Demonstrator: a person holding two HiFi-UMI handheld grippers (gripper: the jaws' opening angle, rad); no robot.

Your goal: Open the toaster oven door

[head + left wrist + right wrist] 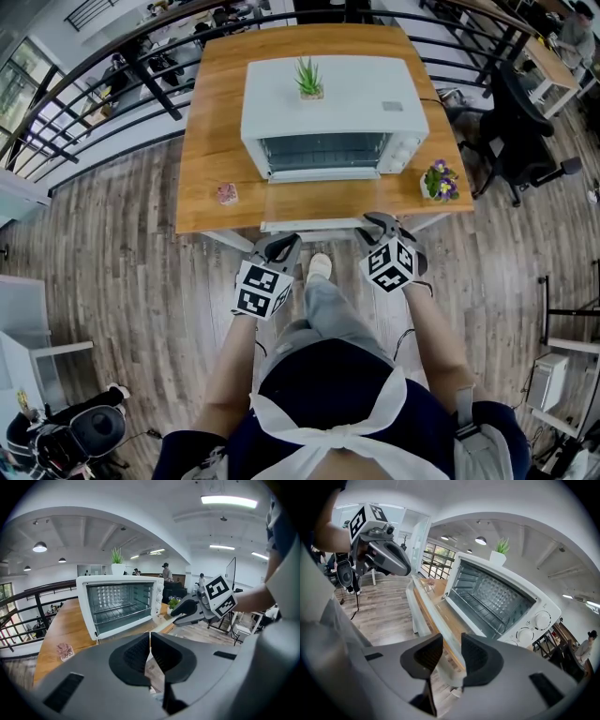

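A white toaster oven stands on the wooden table. Its glass door lies folded down flat toward me, and the wire rack inside shows. The door's white handle runs along the table's near edge. My right gripper is at the handle's right end. In the right gripper view the handle passes between the jaws of the right gripper, which are shut on it. My left gripper hangs just below the handle's left part. The left gripper is shut and empty.
A small green plant sits on the oven's top. A pot of purple flowers stands at the table's right front corner, and a small pink object lies at the left front. An office chair is to the right, with a black railing behind left.
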